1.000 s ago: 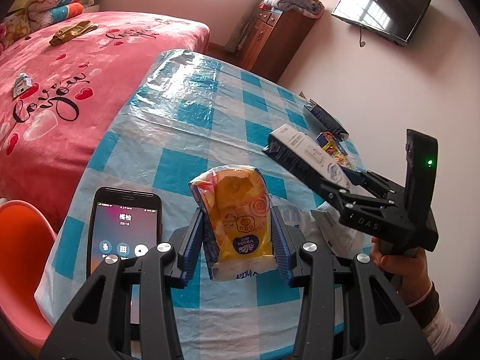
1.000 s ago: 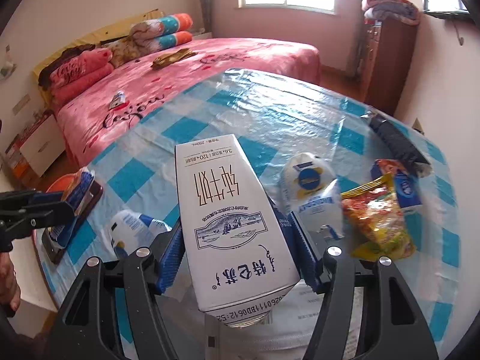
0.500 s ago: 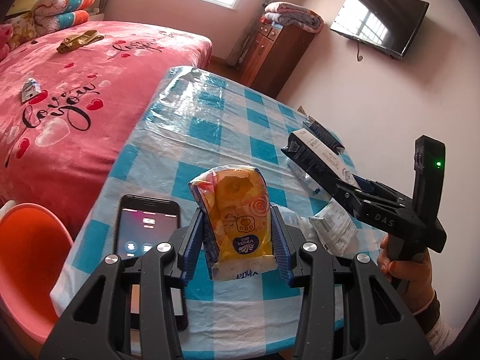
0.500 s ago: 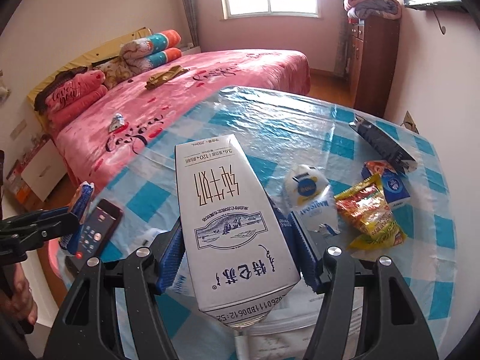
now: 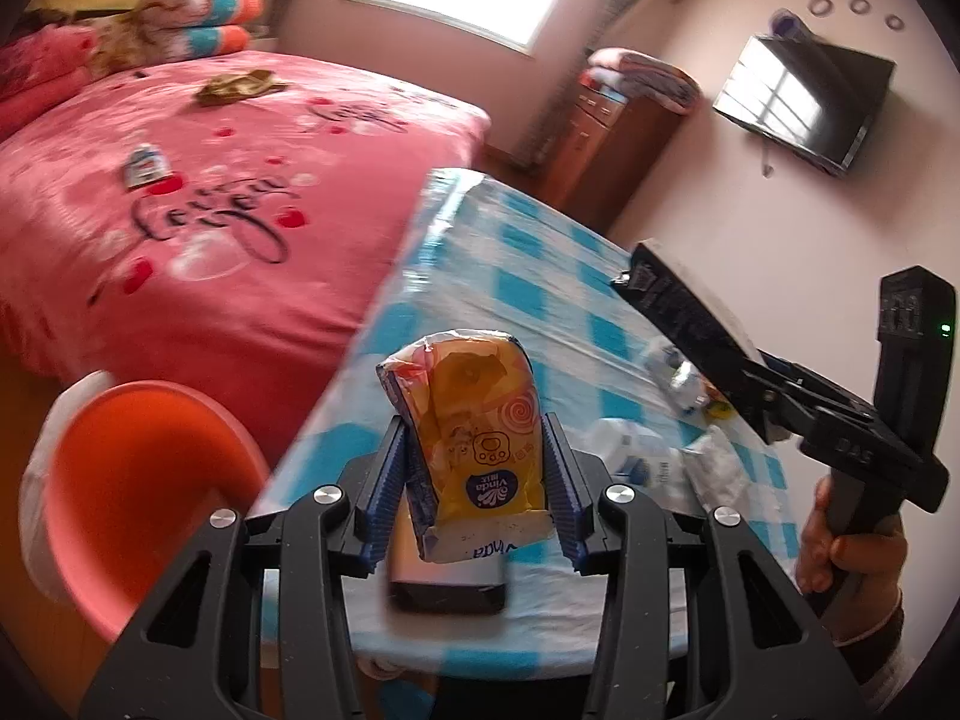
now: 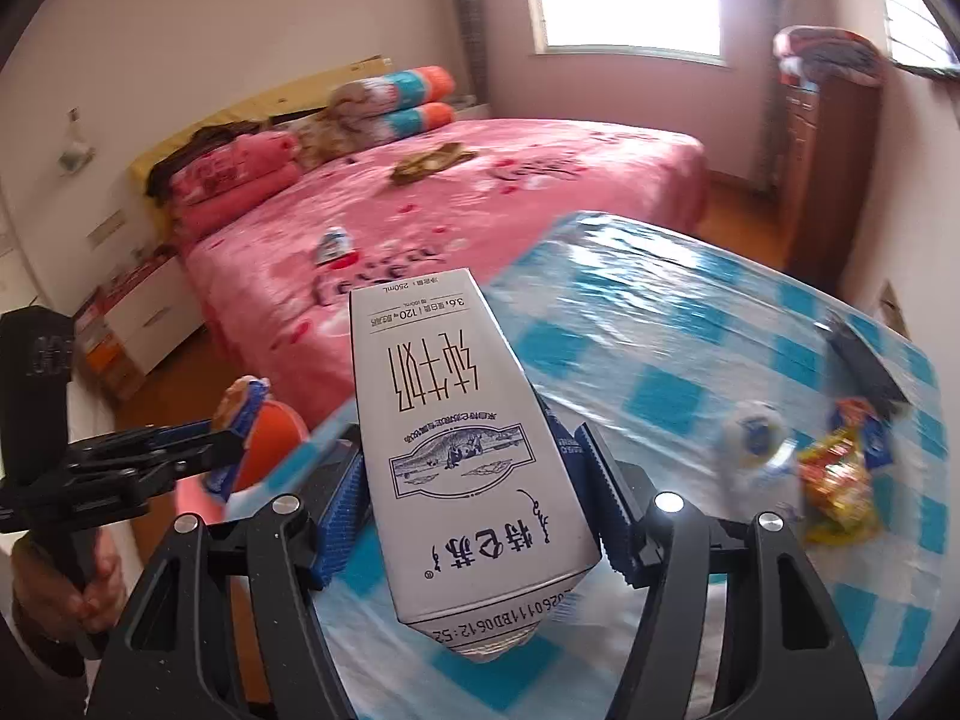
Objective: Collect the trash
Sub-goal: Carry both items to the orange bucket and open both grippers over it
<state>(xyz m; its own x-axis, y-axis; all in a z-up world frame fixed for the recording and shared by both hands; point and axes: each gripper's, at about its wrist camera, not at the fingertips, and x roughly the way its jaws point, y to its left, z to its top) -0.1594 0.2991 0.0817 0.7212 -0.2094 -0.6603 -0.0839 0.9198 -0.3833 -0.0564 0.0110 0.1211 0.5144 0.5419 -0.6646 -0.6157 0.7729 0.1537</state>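
Holding a yellow tissue pack [image 5: 480, 420] off the table, the left gripper [image 5: 477, 480] has its jaws closed on the pack's lower sides. The pack looks soft and light; its wrapper dents under the pads, so a low squeeze across the bulk seems safest. The right gripper [image 6: 474, 504] has its jaws clamped on a white milk carton [image 6: 456, 432], gripped across its width near the base; it is stiff-walled, probably light if empty, and could crush. Both items hang above the checked table [image 6: 660, 348], near the orange bin [image 5: 138, 480] beside its edge. More wrappers [image 6: 840, 480] lie on the table.
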